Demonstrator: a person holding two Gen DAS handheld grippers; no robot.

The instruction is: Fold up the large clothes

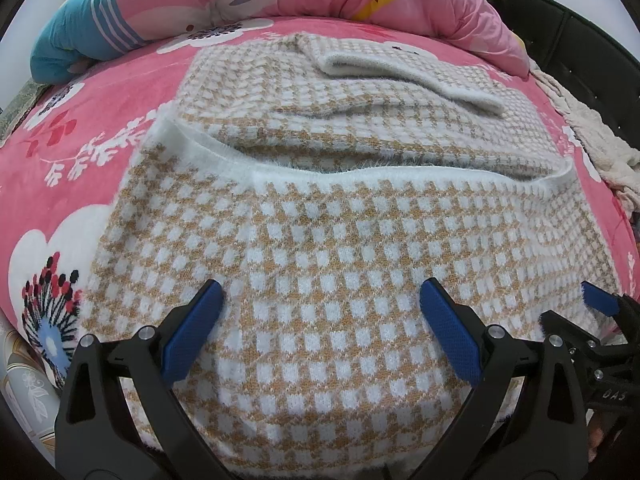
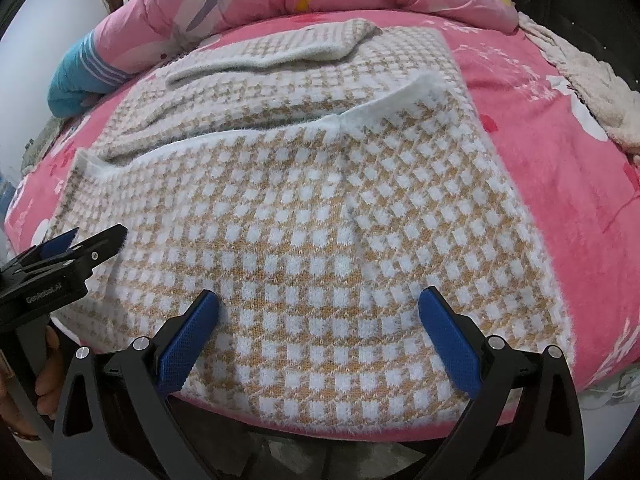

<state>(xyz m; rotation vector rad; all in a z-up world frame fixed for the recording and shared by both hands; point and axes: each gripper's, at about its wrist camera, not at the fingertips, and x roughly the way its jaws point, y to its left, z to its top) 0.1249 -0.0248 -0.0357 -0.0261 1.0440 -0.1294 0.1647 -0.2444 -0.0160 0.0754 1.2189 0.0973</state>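
The tan-and-white checked fuzzy knit sweater (image 1: 320,280) fills the centre and lower half of both views, lying on the pink floral fleece bedspread (image 1: 100,112), with its near end already folded up so that a white ribbed band (image 1: 360,174) runs across mid-frame. Its long axis runs from the bottom of the frame toward the top, where a cuffed sleeve (image 1: 412,76) lies diagonally across the far part, pointing to the upper left in the right wrist view. The left tool (image 1: 320,320) and the right tool (image 2: 318,320) both hover with fingers spread wide, pinching nothing. The likely trouble: the near fold sits at the bed's edge, so a tug could drag it off; and the plush knit may slip, skewing the layers or shifting that loose sleeve.
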